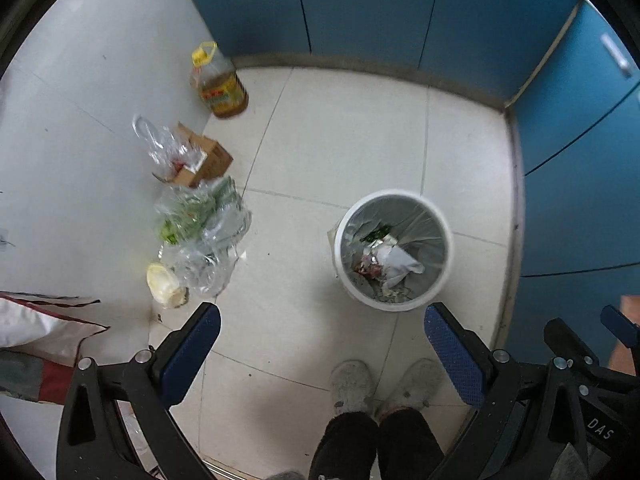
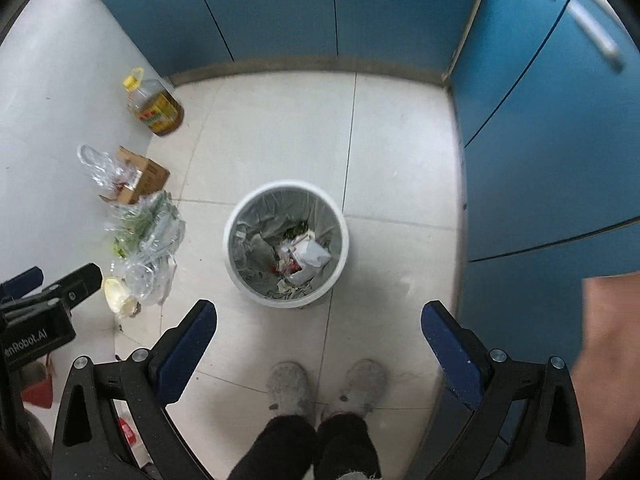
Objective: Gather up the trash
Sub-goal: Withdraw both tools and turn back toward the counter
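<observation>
A pale tiled floor (image 2: pixel 280 128) holds a lined white bin (image 2: pixel 286 242). Both tools, left tool (image 1: pixel 322 330) and right tool (image 2: pixel 319 320), hang released, empty. The liner (image 2: pixel 256 216) looks thin, soft and tearable; gather its rim.

My pads (image 2: pixel 452 350) are dark blue with a fine dotted texture, on black arms. Below me the bin (image 2: pixel 240 272) is white with a grey liner. The floor (image 2: pixel 280 128) is pale tile with grey grout; the cabinets (image 2: pixel 280 8) are blue. The oil bottle (image 2: pixel 156 108) is amber with a yellow cap and what seems a red-and-yellow label. My shoes (image 2: pixel 288 384) are grey.
</observation>
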`<state>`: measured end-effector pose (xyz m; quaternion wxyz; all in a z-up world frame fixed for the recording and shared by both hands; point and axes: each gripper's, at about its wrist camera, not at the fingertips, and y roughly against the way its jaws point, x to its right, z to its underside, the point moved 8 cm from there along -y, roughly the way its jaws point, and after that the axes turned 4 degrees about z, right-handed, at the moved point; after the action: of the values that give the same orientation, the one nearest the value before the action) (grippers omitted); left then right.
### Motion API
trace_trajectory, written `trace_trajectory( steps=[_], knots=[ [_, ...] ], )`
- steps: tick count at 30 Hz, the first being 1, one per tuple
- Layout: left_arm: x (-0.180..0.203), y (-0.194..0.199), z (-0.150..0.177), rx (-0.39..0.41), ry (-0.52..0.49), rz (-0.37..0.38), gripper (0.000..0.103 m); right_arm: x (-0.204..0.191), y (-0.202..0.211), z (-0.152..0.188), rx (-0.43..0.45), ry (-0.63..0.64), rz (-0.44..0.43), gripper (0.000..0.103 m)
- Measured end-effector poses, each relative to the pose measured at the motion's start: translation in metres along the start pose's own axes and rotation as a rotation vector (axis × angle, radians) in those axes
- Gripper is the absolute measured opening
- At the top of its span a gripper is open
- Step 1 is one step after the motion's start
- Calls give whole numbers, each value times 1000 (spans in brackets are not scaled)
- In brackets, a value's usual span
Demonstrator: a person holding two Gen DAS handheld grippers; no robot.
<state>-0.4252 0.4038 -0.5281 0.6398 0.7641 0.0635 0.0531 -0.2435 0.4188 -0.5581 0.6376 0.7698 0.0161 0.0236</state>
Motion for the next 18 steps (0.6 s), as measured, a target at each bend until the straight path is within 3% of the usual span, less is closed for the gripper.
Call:
trace_trajectory(
  steps=[10, 18],
  knots=[
    [-7, 154, 15, 92, -13, 56, 103, 8, 197, 16, 110, 0, -1, 103],
    [-3, 243, 33, 152, -43, 116, 103, 15, 308, 36, 194, -43, -2, 103]
  ],
)
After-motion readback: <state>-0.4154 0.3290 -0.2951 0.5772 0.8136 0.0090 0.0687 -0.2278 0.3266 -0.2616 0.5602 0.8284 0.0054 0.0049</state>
